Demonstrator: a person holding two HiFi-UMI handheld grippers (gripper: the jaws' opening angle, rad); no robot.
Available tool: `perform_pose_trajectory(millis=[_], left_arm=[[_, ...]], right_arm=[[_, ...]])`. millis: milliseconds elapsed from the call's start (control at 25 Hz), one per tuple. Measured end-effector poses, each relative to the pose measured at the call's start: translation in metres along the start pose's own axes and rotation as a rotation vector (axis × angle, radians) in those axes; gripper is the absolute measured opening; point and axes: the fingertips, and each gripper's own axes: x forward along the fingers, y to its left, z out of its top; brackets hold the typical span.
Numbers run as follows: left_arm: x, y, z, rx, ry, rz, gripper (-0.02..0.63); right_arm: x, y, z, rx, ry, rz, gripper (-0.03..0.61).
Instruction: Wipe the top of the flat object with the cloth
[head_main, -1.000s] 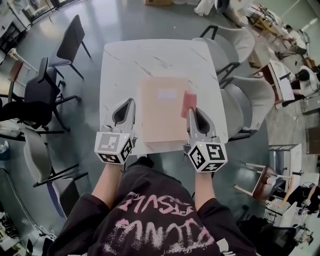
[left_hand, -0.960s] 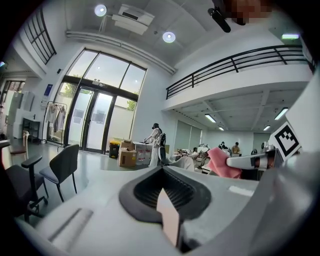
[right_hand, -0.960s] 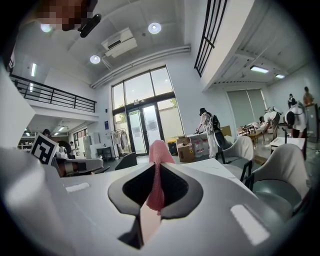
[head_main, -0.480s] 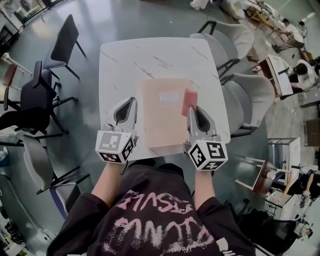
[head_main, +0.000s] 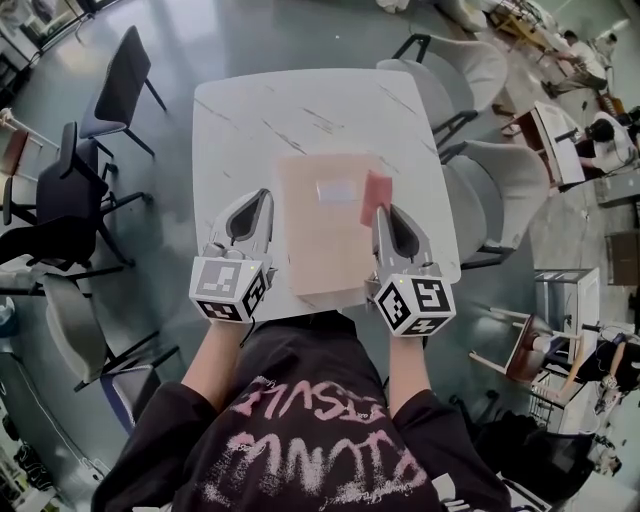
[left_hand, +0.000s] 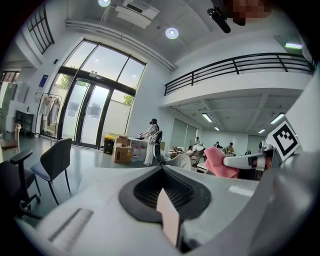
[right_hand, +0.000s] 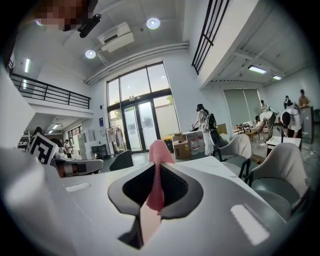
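A soft, nubbly pink cloth (head_main: 375, 197) is pinched between the jaws of the right gripper (head_main: 381, 214), over the right edge of a tan, rectangular flat object (head_main: 315, 240) on a white marbled surface (head_main: 250, 120). The left gripper (head_main: 260, 200), jaws together and empty, is just left of it.

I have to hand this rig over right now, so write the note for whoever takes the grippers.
Left gripper: fingers shut, empty, over the table beside the flat object's left edge.
Right gripper: fingers shut on the pink cloth, which sticks out over the flat object's right edge; contact cannot be told.
The flat object lies near the table's front edge, label up.
Done: cloth in grip.
Left: sweep the cloth across the top; how much is wiped already does not show.
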Motion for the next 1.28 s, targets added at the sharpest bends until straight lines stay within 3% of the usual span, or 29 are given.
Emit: perform_pose_trajectory(millis=[640,1280], left_arm=[[0.002,-0.006,0.008,0.037,-0.007,0.088,0.000],[0.021,-0.014,-0.007,0.041,0.031,0.107,0.000]], right_arm=[[0.014,-0.013,0.005,0.021,0.001,0.089,0.049],[0.025,-0.033,-0.010,0.030,0.050,0.098,0.048]])
